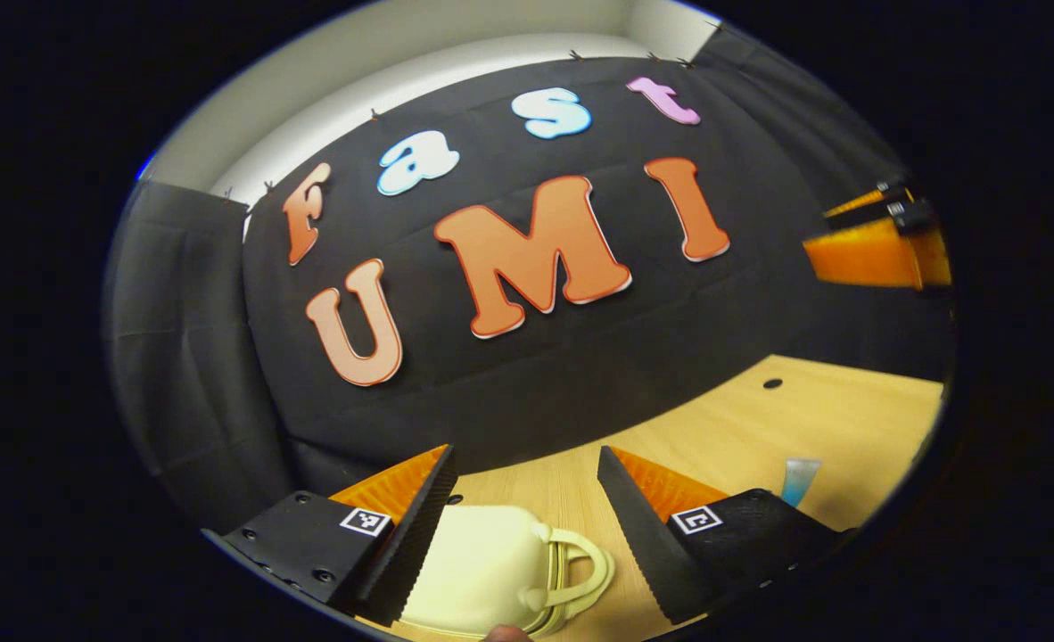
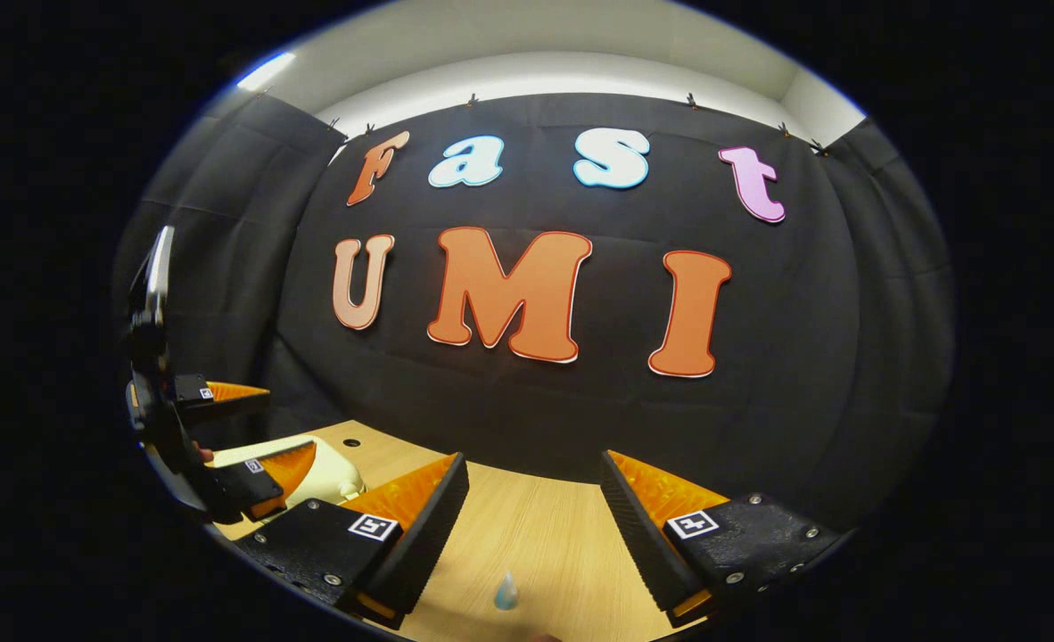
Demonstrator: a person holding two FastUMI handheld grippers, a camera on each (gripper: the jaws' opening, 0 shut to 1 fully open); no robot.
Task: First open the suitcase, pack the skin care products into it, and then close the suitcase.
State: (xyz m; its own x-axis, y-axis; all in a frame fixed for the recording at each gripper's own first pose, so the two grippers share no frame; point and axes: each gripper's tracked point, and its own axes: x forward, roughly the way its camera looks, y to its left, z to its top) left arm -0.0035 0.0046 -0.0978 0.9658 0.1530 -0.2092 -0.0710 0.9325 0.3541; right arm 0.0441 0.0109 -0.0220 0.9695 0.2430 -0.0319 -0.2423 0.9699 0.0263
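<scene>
Two grippers I hold spread over the pale wood table (image 2: 545,526): left gripper (image 1: 522,499) above a smooth, rounded cream suitcase (image 1: 482,571), handle toward 3 o'clock; right gripper (image 2: 531,504) above a small translucent blue tube (image 2: 506,592) at 6 o'clock, tip toward 12

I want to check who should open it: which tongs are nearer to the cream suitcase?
Left. The left tongs hang open right over the suitcase; the right tongs are off to its side, above bare table.
</scene>
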